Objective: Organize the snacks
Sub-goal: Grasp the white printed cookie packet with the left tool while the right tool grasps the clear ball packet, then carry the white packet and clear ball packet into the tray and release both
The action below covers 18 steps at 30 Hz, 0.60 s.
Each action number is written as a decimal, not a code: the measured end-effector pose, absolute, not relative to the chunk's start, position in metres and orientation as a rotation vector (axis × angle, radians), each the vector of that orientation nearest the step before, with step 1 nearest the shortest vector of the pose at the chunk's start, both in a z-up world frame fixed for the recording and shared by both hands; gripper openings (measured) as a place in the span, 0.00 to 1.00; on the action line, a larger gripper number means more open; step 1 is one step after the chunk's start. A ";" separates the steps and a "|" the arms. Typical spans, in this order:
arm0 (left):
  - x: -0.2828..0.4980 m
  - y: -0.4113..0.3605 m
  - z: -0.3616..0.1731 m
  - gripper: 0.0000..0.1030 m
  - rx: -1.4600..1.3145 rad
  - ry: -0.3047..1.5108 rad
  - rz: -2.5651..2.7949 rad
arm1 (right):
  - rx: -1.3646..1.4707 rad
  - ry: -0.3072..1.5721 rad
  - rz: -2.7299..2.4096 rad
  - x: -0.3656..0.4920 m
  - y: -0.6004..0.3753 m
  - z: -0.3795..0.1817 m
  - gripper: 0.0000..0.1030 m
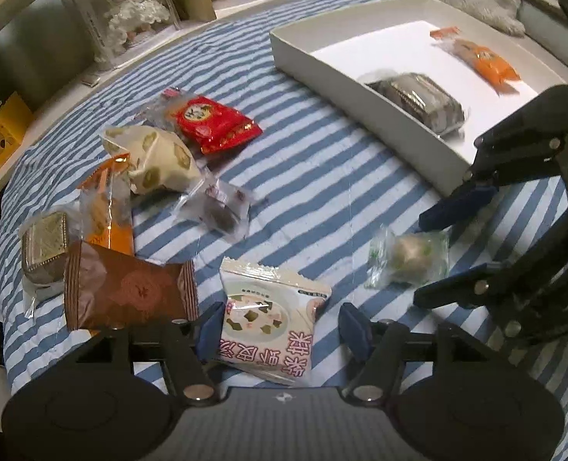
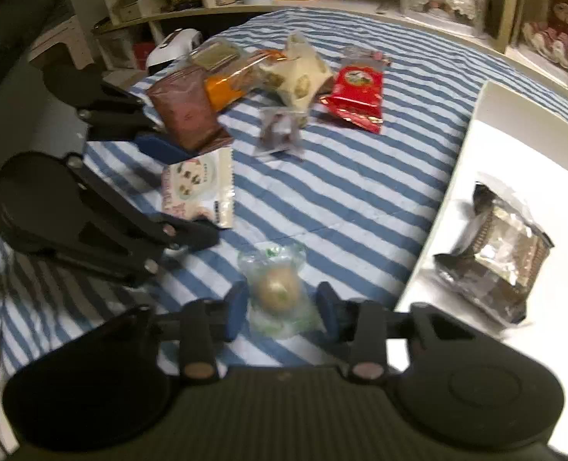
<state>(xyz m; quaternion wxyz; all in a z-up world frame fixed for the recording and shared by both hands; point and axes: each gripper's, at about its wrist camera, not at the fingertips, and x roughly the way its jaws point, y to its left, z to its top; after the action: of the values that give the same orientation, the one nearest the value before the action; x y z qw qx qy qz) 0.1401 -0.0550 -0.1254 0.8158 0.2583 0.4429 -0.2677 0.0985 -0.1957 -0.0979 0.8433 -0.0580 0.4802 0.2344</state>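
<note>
Wrapped snacks lie on a blue-and-white striped cloth. My left gripper (image 1: 282, 332) is open, its fingers either side of a white and pink snack packet (image 1: 272, 320), also in the right wrist view (image 2: 197, 190). My right gripper (image 2: 282, 313) is open around a round pastry in a clear green-printed wrapper (image 2: 278, 288), which also shows in the left wrist view (image 1: 409, 257). A white tray (image 1: 322, 61) at the right holds a dark foil-wrapped cake (image 1: 422, 100) and an orange packet (image 1: 484, 59). The right gripper also appears in the left wrist view (image 1: 443, 253).
A pile at the left holds a brown packet (image 1: 126, 292), a gold foil cake (image 1: 45, 246), an orange wrapper (image 1: 105, 207), a cream packet (image 1: 157, 159), a red packet (image 1: 216, 123) and a clear-wrapped dark sweet (image 1: 220, 211). Shelves with boxed dolls (image 1: 130, 11) run behind.
</note>
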 end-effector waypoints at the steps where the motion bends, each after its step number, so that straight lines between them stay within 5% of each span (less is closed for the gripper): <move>1: 0.141 -0.054 -0.126 0.63 0.548 0.951 -0.566 | -0.121 1.018 0.508 0.098 -0.195 -0.098 0.53; 12: 0.152 -0.041 -0.121 0.48 0.435 0.981 -0.490 | -0.261 0.958 0.525 0.104 -0.181 -0.110 0.52; 18: 0.149 -0.036 -0.114 0.48 0.391 0.975 -0.456 | -0.248 0.952 0.529 0.101 -0.185 -0.106 0.39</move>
<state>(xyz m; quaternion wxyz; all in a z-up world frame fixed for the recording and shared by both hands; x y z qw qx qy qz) 0.1490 -0.0357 -0.1137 0.8405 0.1849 0.4614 -0.2157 0.1012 -0.1855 -0.1059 0.8482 -0.1174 0.4514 0.2511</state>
